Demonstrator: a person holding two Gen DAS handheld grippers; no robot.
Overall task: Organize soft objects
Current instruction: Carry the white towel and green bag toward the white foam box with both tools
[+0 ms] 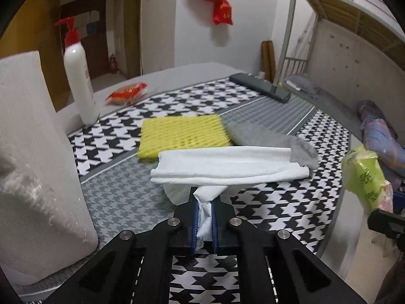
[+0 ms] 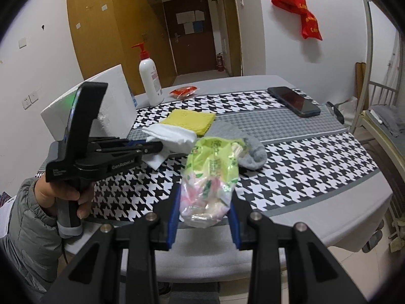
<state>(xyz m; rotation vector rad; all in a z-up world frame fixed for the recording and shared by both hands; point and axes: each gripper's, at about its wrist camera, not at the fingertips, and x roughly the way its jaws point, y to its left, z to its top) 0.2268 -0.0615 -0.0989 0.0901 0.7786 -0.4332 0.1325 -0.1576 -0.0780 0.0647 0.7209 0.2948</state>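
Fingers (image 1: 194, 217) of the left gripper (image 1: 204, 202) are clamped on a white tissue (image 1: 220, 164). A green tissue pack (image 2: 211, 177) is pinched by the right gripper (image 2: 205, 200) — held above the houndstooth cloth (image 2: 291, 157).

Black-and-white houndstooth tablecloth (image 1: 265, 202) with grey houndstooth bands. On it: yellow mesh sponge (image 1: 183, 134), white folded tissue (image 1: 222, 164) just in front of sponge, grey fuzzy sock (image 1: 301, 149) right of sponge. Left of sponge: white pump bottle (image 1: 78, 76) with red pump, white foam block (image 1: 33, 152). Behind sponge: red-orange packet (image 1: 127, 93), black phone (image 2: 295, 101). Lime-green and pink tissue pack (image 2: 211, 177). Red bags (image 2: 296, 7) on white wall.
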